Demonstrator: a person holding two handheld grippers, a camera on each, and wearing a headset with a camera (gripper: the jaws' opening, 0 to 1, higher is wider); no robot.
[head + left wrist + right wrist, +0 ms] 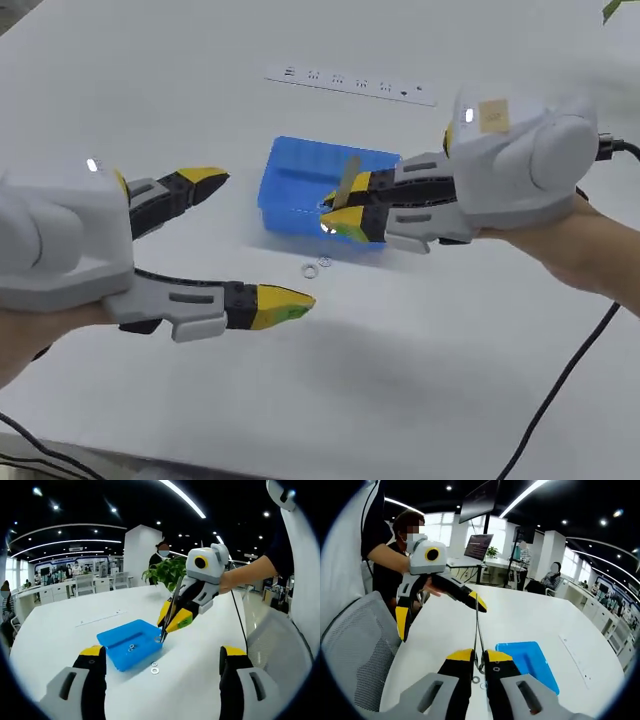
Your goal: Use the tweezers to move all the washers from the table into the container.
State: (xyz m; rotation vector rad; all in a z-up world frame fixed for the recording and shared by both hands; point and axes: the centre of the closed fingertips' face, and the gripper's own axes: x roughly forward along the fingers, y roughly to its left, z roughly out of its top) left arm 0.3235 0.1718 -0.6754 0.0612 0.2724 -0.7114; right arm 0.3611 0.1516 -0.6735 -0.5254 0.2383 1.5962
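A blue container (296, 182) stands mid-table, with washers (131, 647) lying inside it. Two loose washers (317, 267) rest on the table just in front of it. My right gripper (352, 207) is shut on the tweezers (347, 181), whose tips hang over the container's near right rim; a small ring seems to sit at the tips. In the left gripper view the tweezers (171, 609) slant down to that rim. My left gripper (246, 242) hovers open and holds nothing, to the left of the loose washers. The right gripper view has the tweezers (477, 625) between my shut jaws, beside the container (530, 661).
A white power strip (350, 83) lies at the back of the table. A black cable (560, 385) trails off the right gripper across the table's right side. The table's front edge runs along the bottom left. A mesh chair (357, 645) and other people are around.
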